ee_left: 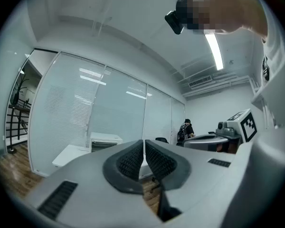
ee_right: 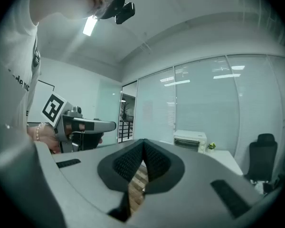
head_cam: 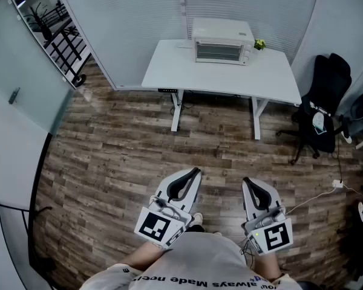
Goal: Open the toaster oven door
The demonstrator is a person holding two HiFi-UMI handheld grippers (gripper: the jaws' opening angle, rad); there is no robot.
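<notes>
Head view showed the left gripper [head_cam: 195, 173], fingers closed and empty, well short of the counter [head_cam: 169, 65]; the toaster oven [head_cam: 222, 40] sat at that counter's back edge, door shut; the right gripper [head_cam: 248, 182] matched, fingers closed, empty.

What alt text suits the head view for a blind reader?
A white boxy toaster oven, door closed, sits on a white rectangular desk across a wooden floor. Nearer, a person holds a left hand-held gripper and a right hand-held gripper, both shut.
</notes>
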